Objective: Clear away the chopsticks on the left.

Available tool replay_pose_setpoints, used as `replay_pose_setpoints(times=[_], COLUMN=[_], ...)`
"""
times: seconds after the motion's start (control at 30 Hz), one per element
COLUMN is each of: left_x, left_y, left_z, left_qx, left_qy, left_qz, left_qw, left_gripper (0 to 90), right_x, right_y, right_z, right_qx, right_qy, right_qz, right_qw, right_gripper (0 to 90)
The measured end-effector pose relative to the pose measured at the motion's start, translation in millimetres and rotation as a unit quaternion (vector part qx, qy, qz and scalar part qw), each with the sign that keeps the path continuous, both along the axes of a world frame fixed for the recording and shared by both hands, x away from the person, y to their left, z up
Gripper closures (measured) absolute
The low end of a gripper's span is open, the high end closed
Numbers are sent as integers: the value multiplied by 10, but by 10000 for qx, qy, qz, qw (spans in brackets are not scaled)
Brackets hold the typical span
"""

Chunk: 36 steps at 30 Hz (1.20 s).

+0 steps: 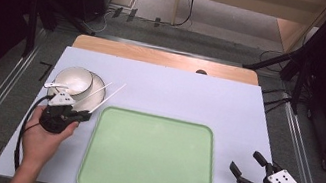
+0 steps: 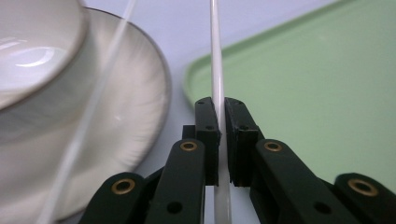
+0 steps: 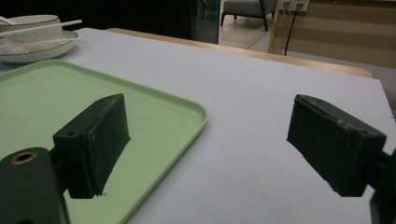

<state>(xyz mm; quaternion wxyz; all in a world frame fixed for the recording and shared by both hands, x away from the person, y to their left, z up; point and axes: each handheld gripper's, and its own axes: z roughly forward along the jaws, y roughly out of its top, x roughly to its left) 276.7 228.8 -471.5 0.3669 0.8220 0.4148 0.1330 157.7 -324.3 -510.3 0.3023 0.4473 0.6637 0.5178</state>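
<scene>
Left claw (image 1: 79, 115): clamped shut on a white chopstick (image 2: 216, 60), near the left side of the counter, just off the tray's far-left corner; the left hand (image 1: 43, 139) wraps its body.
Gripped chopstick: long axis runs from the jaws away and to the right, its free tip pointing toward the far right; it rises at a shallow slant above the counter, beside the tray's far-left corner.
Second chopstick (image 1: 96, 91): roughly parallel, just left of the first, lying across the dishes; blurred in the left gripper view.
Dishes: a white bowl (image 1: 73, 79) sits on a white plate (image 2: 135, 107), far-left of the tray, just beyond the left claw; a white spoon (image 1: 56, 86) lies at the bowl's near-left edge.
Right claw (image 1: 247, 165): jaws spread wide, nothing between them, low over the counter's near-right area, pointing left toward the tray.
Tray (image 1: 149, 157): pale green, rectangular, bare, central on the near half.
Counter (image 1: 190, 96): covered by a pale sheet, with a wooden strip showing along the far edge.
</scene>
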Motion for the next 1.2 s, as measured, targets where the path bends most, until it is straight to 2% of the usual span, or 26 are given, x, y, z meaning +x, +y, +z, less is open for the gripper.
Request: replay_pose_setpoints(times=[0.1, 0.23, 0.33, 0.5, 0.57, 0.7, 0.9, 1.03, 1.1, 1.2], left_x=[-118, -280, -345, -350, -352, -378, -383, -344, -301, -211], left_y=[-174, -403, -485, -547, -555, -567, -576, -571, -578, -703], left_z=[-62, -195, -307, -441, -465, -472, -464, -438, -398, -328], left_qx=[-93, -223, -330, -228, -314, -330, -329, -370, -578, -561], left_qy=[94, 334, 523, 736, 789, 760, 768, 722, 636, 479], left_qz=[-35, -78, 14, 144, 137, 216, 155, 192, 179, -9], left_qw=[9999, 9992, 9981, 9969, 9963, 9963, 9964, 9965, 9961, 9973], left_gripper=[852, 851, 851, 850, 848, 843, 793, 653, 653, 743], right_x=[0, -1, -2, 2, -1, 5, 14, 8, 4, 8], right_y=[6, 13, 9, -3, -4, 1, 11, 4, -5, -22], right_z=[4, 5, 4, 4, 5, 0, -4, 3, 6, 2], right_qx=[-10, -17, -11, 3, 4, 11, -17, -16, -11, 12], right_qy=[-15, -24, -19, -25, -22, -2, 3, -21, -24, -29], right_qz=[32, 60, 62, 44, 39, 30, 51, 48, 32, 22], right_qw=[10000, 10000, 10000, 10000, 10000, 10000, 10000, 10000, 10000, 10000], right_gripper=[128, 128, 128, 128, 128, 128, 128, 128, 128, 128])
